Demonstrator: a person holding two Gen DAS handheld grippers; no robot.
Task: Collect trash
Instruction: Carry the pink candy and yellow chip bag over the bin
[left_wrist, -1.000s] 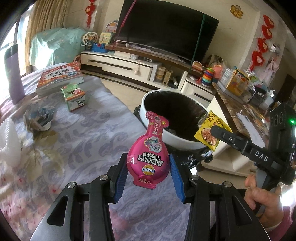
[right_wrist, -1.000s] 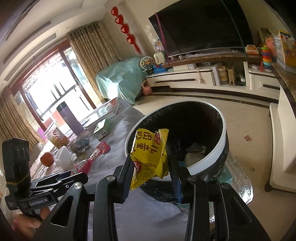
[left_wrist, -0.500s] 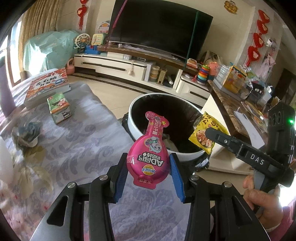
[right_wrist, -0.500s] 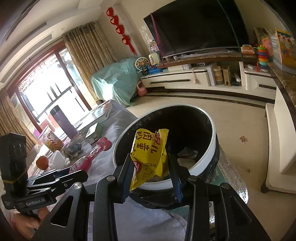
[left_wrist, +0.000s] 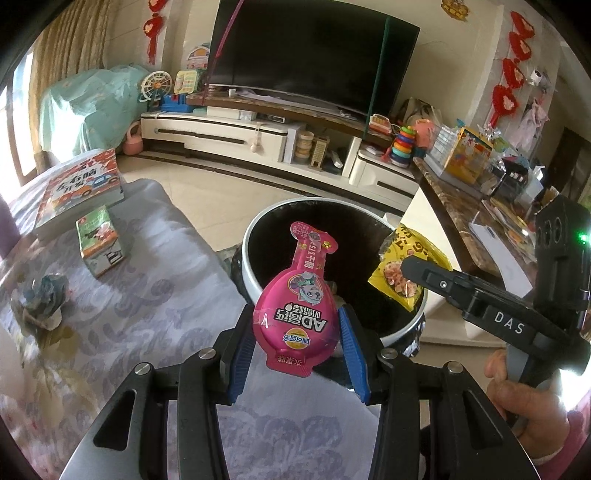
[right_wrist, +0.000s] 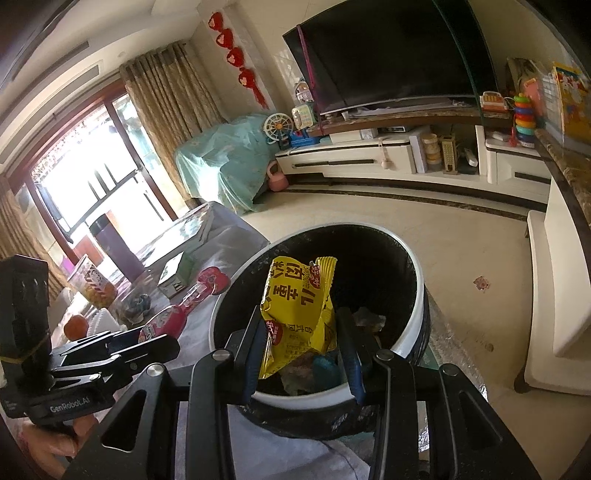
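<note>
In the left wrist view, the left gripper (left_wrist: 297, 343) sits at the lower centre of the frame, its blue-padded jaws clamped on the round lower end of a pink drink pouch (left_wrist: 299, 302); the pouch stands upright, its narrow neck rising in front of the dark mouth of the trash bin (left_wrist: 255, 236) at mid-frame; the bin is black inside with a white rim and stands on the floor just beside the edge of the patterned tablecloth (left_wrist: 147, 295); at the right of that frame the right gripper (left_wrist: 410, 269) reaches in, gripped by a hand (left_wrist: 524, 410) at the lower right, with a yellow snack bag (left_wrist: 402, 266) at its tip over the bin's right rim; in the right wrist view the same jaws are closed on that bag at lower centre, crumpled and upright above the bin's opening, with scraps visible inside; on the cloth, at the left of the left wrist view, lie a book (left_wrist: 79, 192), a small green carton (left_wrist: 99, 245) and a crumpled wrapper (left_wrist: 44, 299).
</note>
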